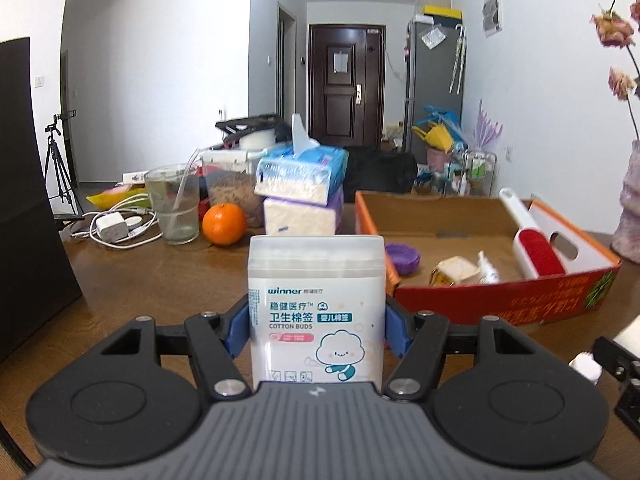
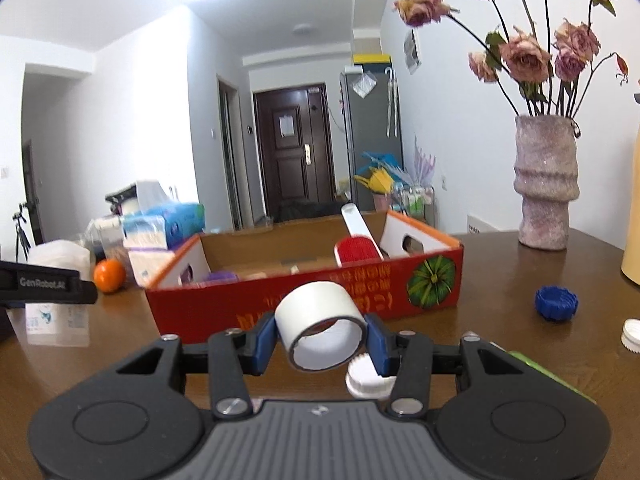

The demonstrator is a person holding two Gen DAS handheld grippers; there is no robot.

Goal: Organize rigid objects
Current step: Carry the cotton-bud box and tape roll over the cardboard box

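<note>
Left wrist view: the left gripper [image 1: 317, 330] holds the cotton bud box [image 1: 316, 308] upright, blue pads pressed against both side walls, raised off the surface [image 1: 132, 280] and near the left front corner of the cardboard box [image 1: 500, 304]. Inside the cardboard box lie a lint brush [image 1: 534, 246] and a purple cap [image 1: 402, 258]. Right wrist view: the right gripper [image 2: 320, 342] clamps a white tape roll [image 2: 320, 326] just in front of the cardboard box, above a white cap [image 2: 368, 382]. A blue cap [image 2: 556, 303] rests right of the cardboard box.
</note>
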